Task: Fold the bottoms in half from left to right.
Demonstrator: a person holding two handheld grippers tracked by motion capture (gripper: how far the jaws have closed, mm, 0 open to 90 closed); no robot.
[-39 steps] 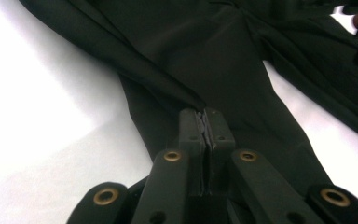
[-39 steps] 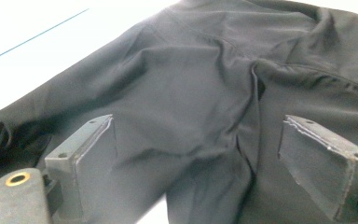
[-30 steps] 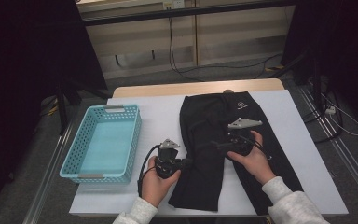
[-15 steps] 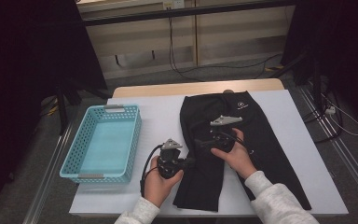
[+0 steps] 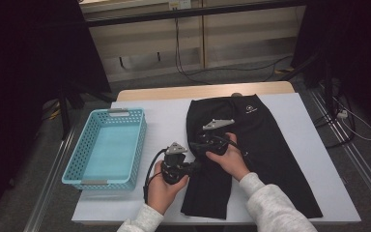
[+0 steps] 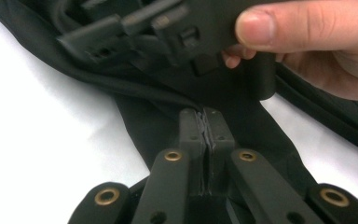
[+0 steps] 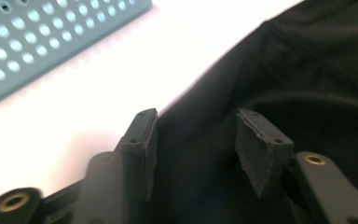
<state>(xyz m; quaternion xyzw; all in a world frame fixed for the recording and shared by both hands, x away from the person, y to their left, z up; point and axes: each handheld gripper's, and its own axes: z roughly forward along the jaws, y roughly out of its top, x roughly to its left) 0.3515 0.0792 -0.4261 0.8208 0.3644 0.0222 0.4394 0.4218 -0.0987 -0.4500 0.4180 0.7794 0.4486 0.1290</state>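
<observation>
At a white-topped table (image 5: 290,145), we work a pair of black fabric trousers (image 5: 270,154) that lie spread flat over its middle and right part, waistband toward the far edge, legs running down toward us. In the high view our left hand-held gripper (image 5: 193,166) sits at the left edge of the near trouser leg, our left hand (image 5: 162,186) wrapped around its body. Seen along its own jaws, the left hand-held gripper (image 6: 206,126) is clamped tight on a thin fold of the trousers (image 6: 168,126), the pads pressed together with the black cloth's edge caught between them.

Our right hand-held gripper (image 5: 200,142) rests on the trousers just beyond the left one, jaws pointing left toward the garment's edge, with our right hand (image 5: 232,157) on top of it and the grey three-cornered plate (image 5: 218,124) above. Its own view shows the right hand-held gripper (image 7: 196,140) with jaws half apart, a plain gap between the pads; they have just been closing, and black cloth (image 7: 307,74) lies beneath and between them, though the pads do not yet press on it. The left pad stands right at the cloth's edge, where white table (image 7: 98,88) begins.

A light blue perforated plastic basket (image 5: 140,140) stands at the left of the table, well apart from the trousers.
</observation>
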